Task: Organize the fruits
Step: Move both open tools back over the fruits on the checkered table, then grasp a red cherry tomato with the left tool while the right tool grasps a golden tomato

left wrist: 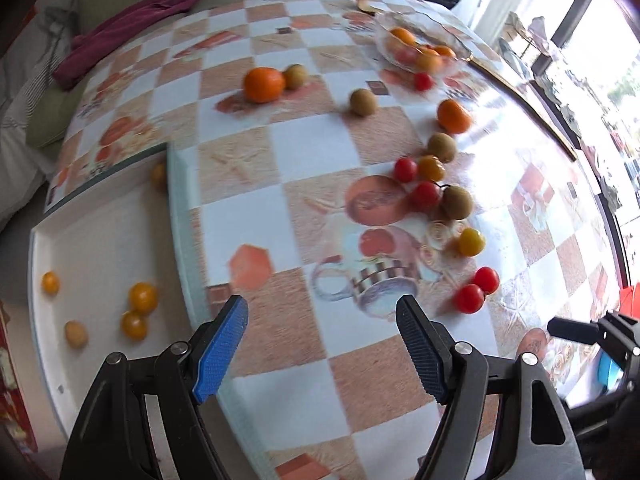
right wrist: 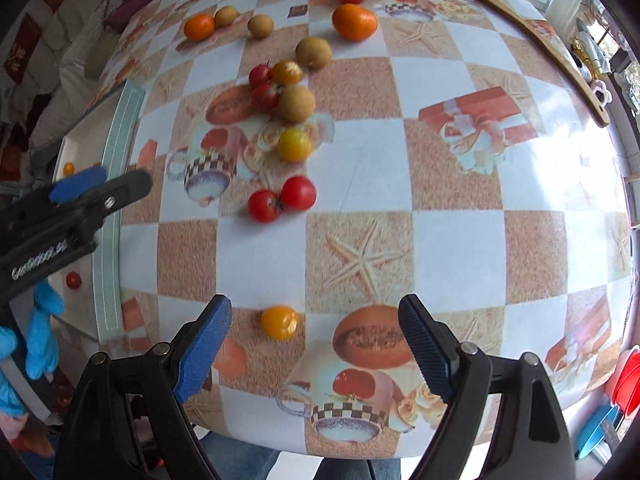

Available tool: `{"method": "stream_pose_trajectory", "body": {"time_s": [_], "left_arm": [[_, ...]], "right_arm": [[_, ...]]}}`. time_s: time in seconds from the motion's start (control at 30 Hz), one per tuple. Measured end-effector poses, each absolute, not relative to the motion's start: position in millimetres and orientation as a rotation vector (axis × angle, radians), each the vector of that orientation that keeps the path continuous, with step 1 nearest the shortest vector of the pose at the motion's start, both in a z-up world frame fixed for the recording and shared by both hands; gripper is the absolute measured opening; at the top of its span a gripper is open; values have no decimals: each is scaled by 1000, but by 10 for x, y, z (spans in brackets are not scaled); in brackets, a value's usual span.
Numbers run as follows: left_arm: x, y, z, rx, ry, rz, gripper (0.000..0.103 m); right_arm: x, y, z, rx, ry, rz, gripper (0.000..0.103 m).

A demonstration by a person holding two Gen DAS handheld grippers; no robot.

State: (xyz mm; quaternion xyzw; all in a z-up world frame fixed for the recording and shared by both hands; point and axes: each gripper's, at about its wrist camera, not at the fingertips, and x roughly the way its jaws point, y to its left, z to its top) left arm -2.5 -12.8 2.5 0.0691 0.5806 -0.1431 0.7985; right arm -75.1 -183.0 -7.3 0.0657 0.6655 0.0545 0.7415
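Loose fruit lies on the checked tablecloth point(left wrist: 304, 152): oranges point(left wrist: 264, 85), brown kiwis point(left wrist: 363, 102), red tomatoes point(left wrist: 469, 298) and yellow tomatoes point(left wrist: 471, 241). My left gripper point(left wrist: 322, 320) is open and empty above the table's left edge, beside a white tray point(left wrist: 96, 236) holding several yellow tomatoes point(left wrist: 143, 297). My right gripper point(right wrist: 316, 330) is open and empty over the near table edge; a yellow tomato point(right wrist: 280, 322) lies just ahead between its fingers. Two red tomatoes point(right wrist: 282, 198) lie farther on. The left gripper also shows in the right wrist view point(right wrist: 80, 192).
A glass bowl point(left wrist: 416, 40) with oranges stands at the far side of the table. A purple cloth point(left wrist: 132, 28) lies on a sofa beyond the table. A wooden stick point(right wrist: 520, 36) lies along the right edge. A red tomato point(right wrist: 73, 280) sits in the tray.
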Motion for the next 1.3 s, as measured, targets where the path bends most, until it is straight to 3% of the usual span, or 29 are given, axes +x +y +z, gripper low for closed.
{"method": "stream_pose_trajectory", "body": {"time_s": [0.13,0.23,0.57,0.87,1.07,1.2,1.3], "left_arm": [[93,-324,-47,162,1234,-336,77],[173,-435,-82,168,1224,-353,77],[375,-736,-258,176,1224,-405,77],[476,-890,-267,167,1214,-391,76],[496,-964,-248,200,1204,-346,52],[518,-942,-225,185,1204,-342,21],[515,-867,-212,140,1220,-366,21]], "right_arm": [[-843,-1774,-120,134,1462,132,85],[-880,-1749,-152,139,1468,132,75],[-941,-1739,-207,148,1459,129,61],[-925,-1593,-209,91,1434,139,42],[-886,-1500,-235,100,1432,157,34],[-856,-1492,-225,122,1436,169,24],[-836,-1483,-215,130,1445,180,23]]}}
